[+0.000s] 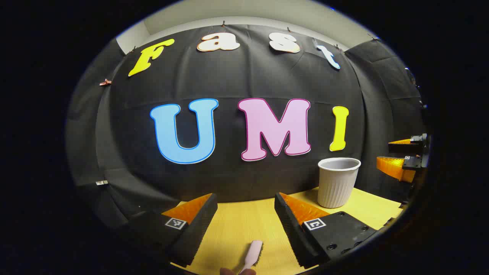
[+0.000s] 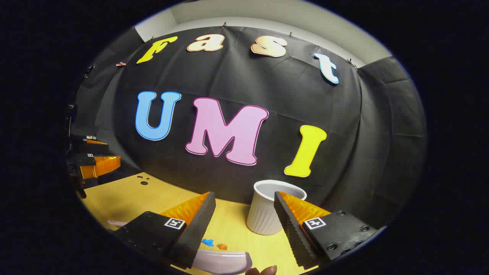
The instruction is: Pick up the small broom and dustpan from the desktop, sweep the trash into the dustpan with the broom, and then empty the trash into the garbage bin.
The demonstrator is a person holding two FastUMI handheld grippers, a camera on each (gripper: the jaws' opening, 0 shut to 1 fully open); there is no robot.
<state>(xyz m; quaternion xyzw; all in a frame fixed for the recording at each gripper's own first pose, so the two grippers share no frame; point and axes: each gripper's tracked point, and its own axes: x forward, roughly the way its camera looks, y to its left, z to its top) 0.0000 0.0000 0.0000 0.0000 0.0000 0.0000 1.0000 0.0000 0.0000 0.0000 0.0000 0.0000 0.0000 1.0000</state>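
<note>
The small pink broom lies on the yellow desktop, low between the fingers of my left gripper, which is open and apart from it. In the right gripper view, the pale dustpan rests on the desk just below my open right gripper. Small blue trash and orange trash lie by the dustpan's rim. The white ribbed garbage bin stands upright near the back wall; the same bin sits partly behind my right finger.
The right gripper hangs at the far right of the left gripper view, and the left gripper at the far left of the right gripper view. A person's fingertip pokes in at the bottom edge. Dark specks dot the desk's back left.
</note>
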